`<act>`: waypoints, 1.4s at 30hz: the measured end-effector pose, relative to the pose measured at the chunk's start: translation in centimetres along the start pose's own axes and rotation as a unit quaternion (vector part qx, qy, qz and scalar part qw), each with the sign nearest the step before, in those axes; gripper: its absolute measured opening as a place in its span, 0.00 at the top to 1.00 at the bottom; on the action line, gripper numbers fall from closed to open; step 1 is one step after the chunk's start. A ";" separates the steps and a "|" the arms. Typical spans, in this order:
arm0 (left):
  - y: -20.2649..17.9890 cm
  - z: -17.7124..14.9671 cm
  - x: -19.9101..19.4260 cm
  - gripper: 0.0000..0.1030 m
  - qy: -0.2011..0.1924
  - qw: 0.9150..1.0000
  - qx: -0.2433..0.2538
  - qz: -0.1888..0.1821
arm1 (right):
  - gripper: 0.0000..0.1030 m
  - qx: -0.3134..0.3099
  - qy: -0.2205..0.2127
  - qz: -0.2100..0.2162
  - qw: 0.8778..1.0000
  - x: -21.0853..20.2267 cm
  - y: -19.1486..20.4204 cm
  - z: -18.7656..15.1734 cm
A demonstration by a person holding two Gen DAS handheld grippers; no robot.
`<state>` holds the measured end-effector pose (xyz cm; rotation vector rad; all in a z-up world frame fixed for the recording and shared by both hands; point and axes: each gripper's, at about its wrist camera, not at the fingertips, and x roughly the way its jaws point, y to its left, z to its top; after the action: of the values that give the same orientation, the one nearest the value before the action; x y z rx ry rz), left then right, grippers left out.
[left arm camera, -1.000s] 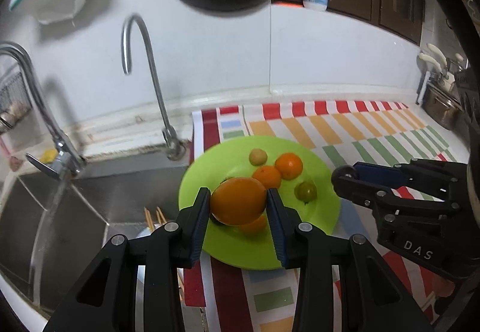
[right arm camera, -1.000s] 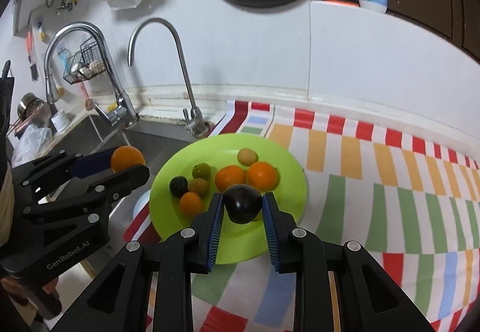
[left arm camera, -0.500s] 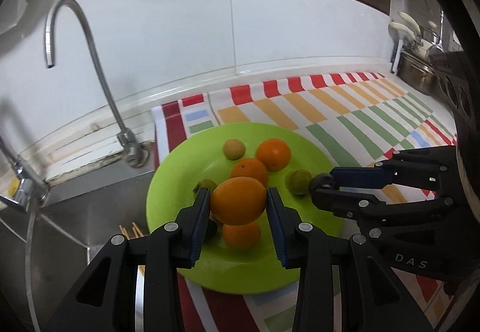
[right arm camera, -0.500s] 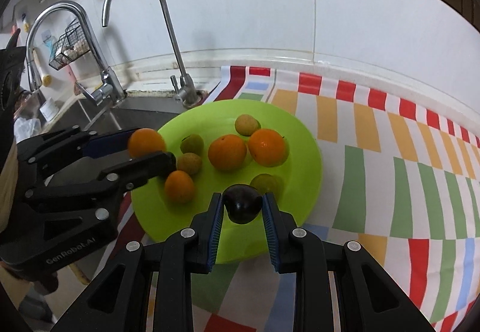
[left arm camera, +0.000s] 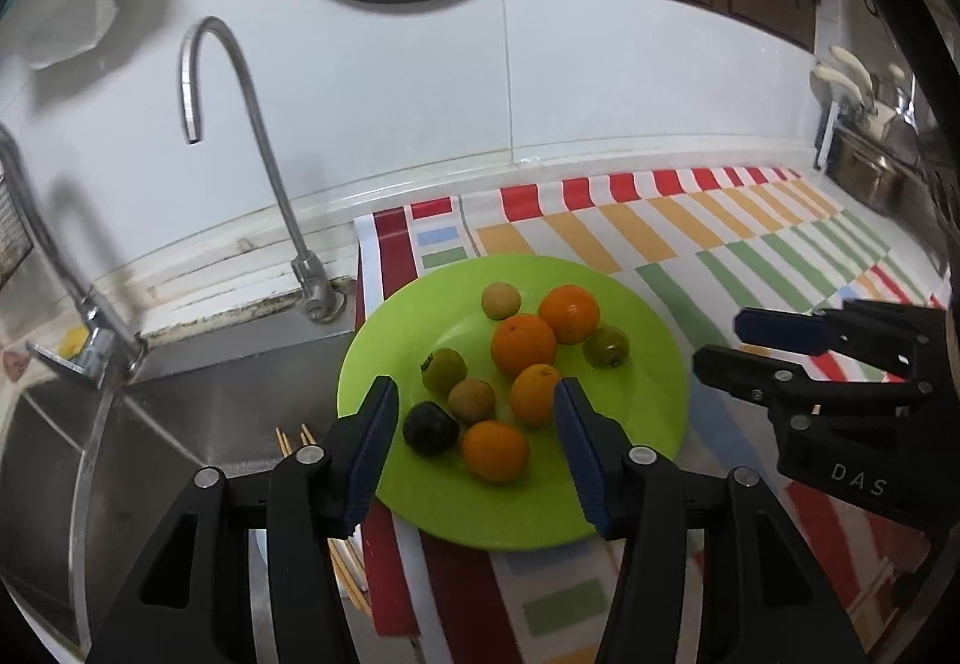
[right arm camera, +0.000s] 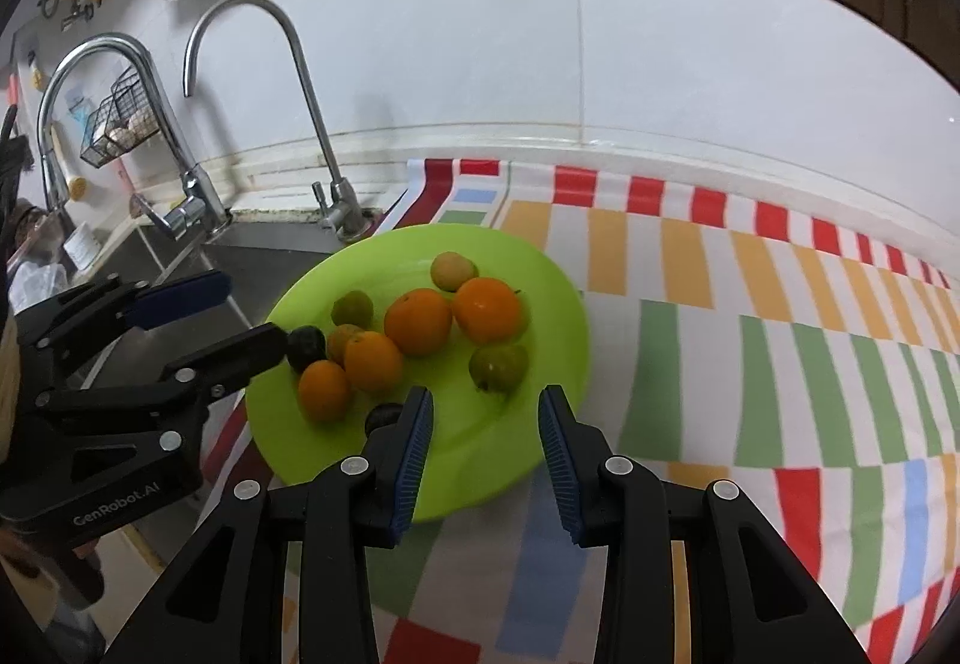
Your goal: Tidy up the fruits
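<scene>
A lime green plate [left arm camera: 648,412] [right arm camera: 558,316] on the striped cloth holds several fruits: oranges [left arm camera: 523,344] [right arm camera: 417,320], small green and tan fruits [left arm camera: 606,346] [right arm camera: 498,367], and a dark plum [left arm camera: 429,427] [right arm camera: 306,341]. A second dark fruit [right arm camera: 384,415] lies by my right gripper's left finger. My left gripper [left arm camera: 474,412] is open and empty above the plate's near-left side. My right gripper [right arm camera: 485,424] is open and empty above the plate's near edge. Each gripper also shows in the other view [left arm camera: 780,352] [right arm camera: 198,322].
A steel sink [left arm camera: 180,424] lies left of the plate, with two faucets [left arm camera: 252,147] [right arm camera: 120,123] behind it. Chopsticks [left arm camera: 288,439] stick out at the sink edge. The striped cloth [right arm camera: 750,316] covers the counter to the right. A utensil holder [left arm camera: 864,166] stands far right.
Both grippers have opened. The left one released its orange and the right one its dark plum; both fruits now lie on the plate.
</scene>
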<state>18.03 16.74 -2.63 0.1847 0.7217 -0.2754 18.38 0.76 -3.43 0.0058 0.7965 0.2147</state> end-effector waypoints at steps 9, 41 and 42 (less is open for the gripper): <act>-3.1 -0.9 -4.8 0.37 -0.052 0.998 0.009 0.015 | 0.40 0.040 -0.063 -0.060 0.995 -6.4 -2.0 -2.1; -13.5 -5.9 -17.1 0.21 -0.115 0.989 -0.051 0.071 | 0.24 0.015 -0.131 -0.075 0.988 -21.7 -7.0 -10.8; -13.6 -6.0 -17.3 0.21 -0.115 0.989 -0.052 0.072 | 0.24 0.014 -0.132 -0.074 0.988 -21.9 -7.1 -10.8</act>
<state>-2.32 8.54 3.62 0.1034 0.4891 -0.1185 -2.87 -11.20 3.92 0.0010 0.5323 0.0598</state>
